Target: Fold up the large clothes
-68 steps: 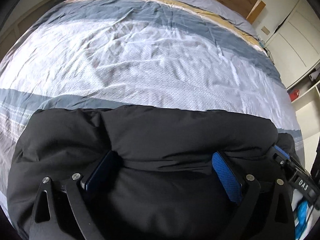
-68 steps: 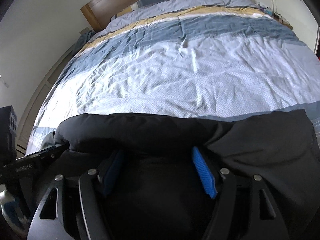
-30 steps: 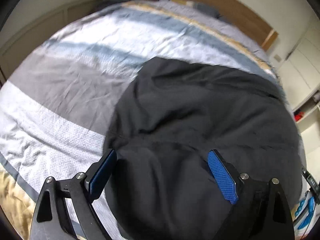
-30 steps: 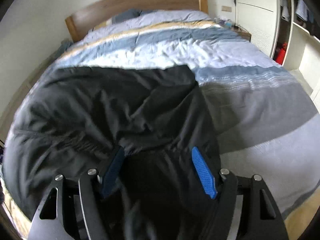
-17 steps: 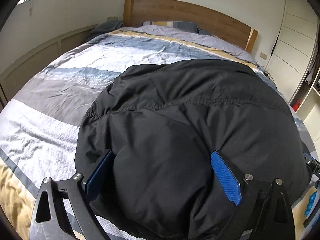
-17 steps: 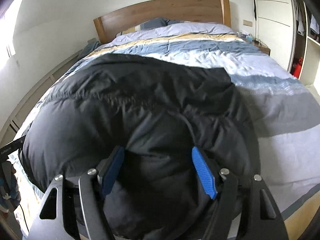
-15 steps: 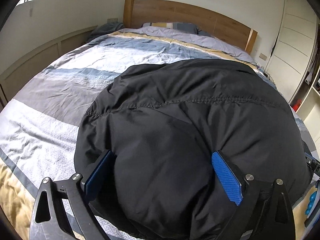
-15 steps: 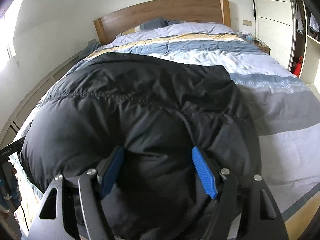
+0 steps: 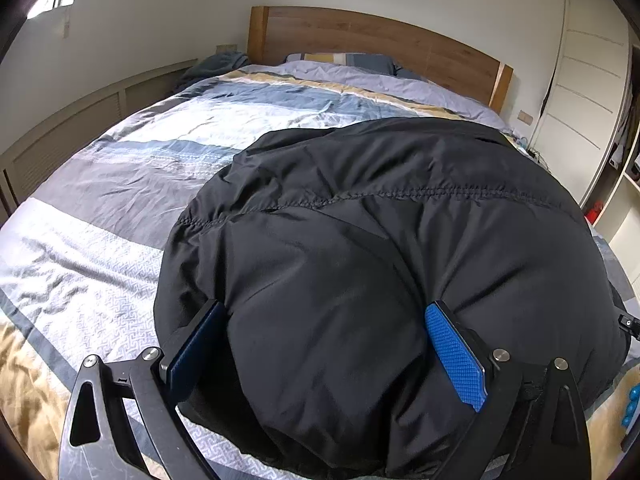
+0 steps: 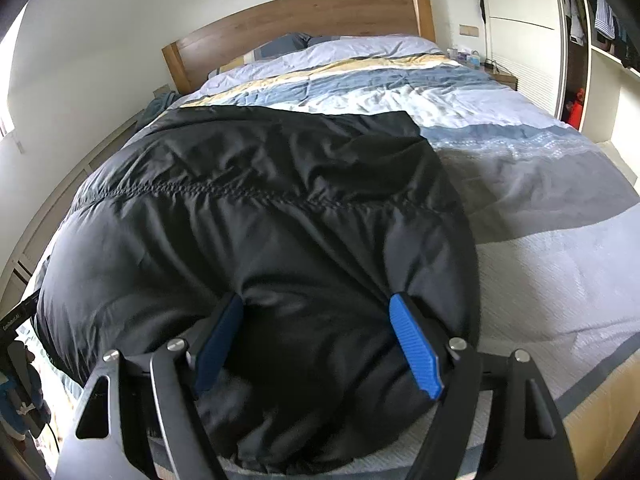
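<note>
A large black puffy jacket (image 9: 380,220) lies in a thick bundle on the striped bed (image 9: 100,200), its near edge at the foot of the bed. My left gripper (image 9: 325,304) stands wide over the jacket's near left part, and padded fabric bulges up between its blue pads. In the right wrist view the same jacket (image 10: 260,220) fills the middle. My right gripper (image 10: 316,296) straddles its near right corner; its jaws are opening, with a fold of the jacket between them. Neither pair of pads visibly pinches the fabric.
A wooden headboard (image 9: 360,36) and pillows close off the far end of the bed. Low wall panelling (image 9: 80,112) runs along the left. White wardrobe doors (image 9: 588,80) and open shelves stand at the right, with a nightstand (image 10: 500,76) beside the bed.
The jacket was carried over the bed and laid down in a bundle. Both views pulled back towards the foot of the bed. Both pairs of pads now stand slightly wider.
</note>
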`<state>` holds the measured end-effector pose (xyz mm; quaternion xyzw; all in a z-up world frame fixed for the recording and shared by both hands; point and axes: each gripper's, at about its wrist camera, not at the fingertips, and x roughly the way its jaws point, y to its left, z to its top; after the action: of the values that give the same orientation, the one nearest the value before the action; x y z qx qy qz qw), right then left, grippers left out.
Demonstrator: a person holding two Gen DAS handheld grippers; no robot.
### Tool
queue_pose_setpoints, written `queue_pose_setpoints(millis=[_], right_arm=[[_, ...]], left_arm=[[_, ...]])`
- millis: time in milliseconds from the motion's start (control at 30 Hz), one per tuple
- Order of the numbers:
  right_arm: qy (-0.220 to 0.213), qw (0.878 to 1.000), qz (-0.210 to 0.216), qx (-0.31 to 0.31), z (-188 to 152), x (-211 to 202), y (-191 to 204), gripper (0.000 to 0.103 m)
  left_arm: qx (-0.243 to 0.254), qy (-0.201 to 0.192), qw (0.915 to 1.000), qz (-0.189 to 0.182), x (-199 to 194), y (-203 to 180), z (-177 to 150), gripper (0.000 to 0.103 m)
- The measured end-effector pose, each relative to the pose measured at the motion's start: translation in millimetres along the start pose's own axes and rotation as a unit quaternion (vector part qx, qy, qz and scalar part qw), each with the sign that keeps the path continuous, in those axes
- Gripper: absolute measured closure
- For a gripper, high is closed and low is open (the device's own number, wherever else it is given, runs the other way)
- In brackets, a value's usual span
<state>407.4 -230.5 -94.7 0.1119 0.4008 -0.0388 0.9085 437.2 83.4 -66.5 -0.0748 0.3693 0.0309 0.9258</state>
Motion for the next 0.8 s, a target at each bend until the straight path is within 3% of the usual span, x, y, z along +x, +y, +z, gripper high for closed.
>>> queue_pose_setpoints(millis=[433,567,800], right_arm=[[0.032,0.999,-0.012,0.014,-19,-27,-15,0.028],[0.026,0.999,-0.008,0.038,-23,-42,-30,0.028],[-0.005,0.996,-0.006,0.086,-17,-74,-70,0.028]], left_arm=[[0.027,0.008,0.9992,0.027,-22,-3,-8,0.005],[-0.008,-0.002,1.0,0.0,-39,20,-6,0.001],[-0.062,-0.009,0.998,0.004,-58,82,-4,0.001]])
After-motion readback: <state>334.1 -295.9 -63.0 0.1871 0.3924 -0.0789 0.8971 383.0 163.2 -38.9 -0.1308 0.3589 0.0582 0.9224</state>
